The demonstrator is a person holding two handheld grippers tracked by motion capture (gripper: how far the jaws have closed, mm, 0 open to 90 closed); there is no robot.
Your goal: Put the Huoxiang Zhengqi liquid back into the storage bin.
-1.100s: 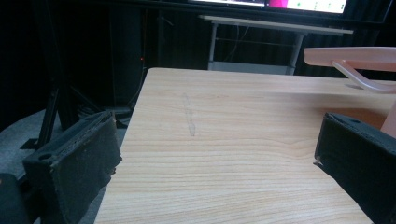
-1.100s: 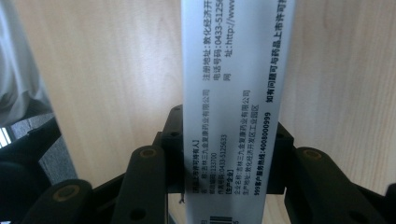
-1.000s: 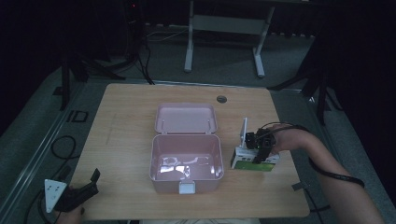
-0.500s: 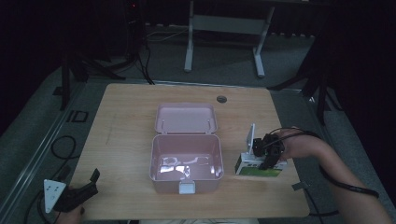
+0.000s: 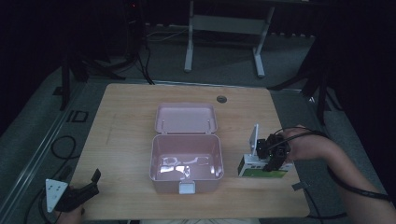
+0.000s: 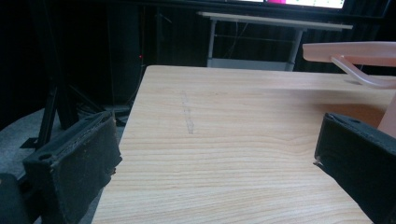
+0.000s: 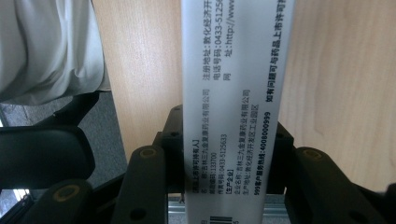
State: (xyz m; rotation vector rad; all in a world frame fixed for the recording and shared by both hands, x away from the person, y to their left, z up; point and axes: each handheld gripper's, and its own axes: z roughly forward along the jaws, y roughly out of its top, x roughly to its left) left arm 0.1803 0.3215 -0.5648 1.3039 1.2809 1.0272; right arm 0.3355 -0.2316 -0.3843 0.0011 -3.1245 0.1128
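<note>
An open pink plastic box point(image 5: 187, 161) stands mid-table with its lid point(image 5: 186, 117) laid back; its inside looks bare and shiny. Just right of it is a white and green medicine carton point(image 5: 256, 170), and my right gripper point(image 5: 273, 156) is shut on it. In the right gripper view the carton's white printed face point(image 7: 233, 93) runs up between the jaws of my right gripper point(image 7: 229, 177), over the wooden table. My left gripper point(image 5: 88, 184) is at the table's near left corner, open, with nothing between its jaws point(image 6: 215, 163). The pink box's lid point(image 6: 355, 51) shows at the right of the left gripper view.
A round cable hole point(image 5: 222, 99) sits near the far edge of the wooden table point(image 5: 126, 126). A metal table frame point(image 5: 224, 28) stands on the floor behind. A cable point(image 5: 60, 144) lies on the floor at the left. The person's white shirt point(image 7: 46, 46) is close by.
My right gripper has carried the carton a little to the right and toward the near edge. The left gripper and the pink box have stayed put.
</note>
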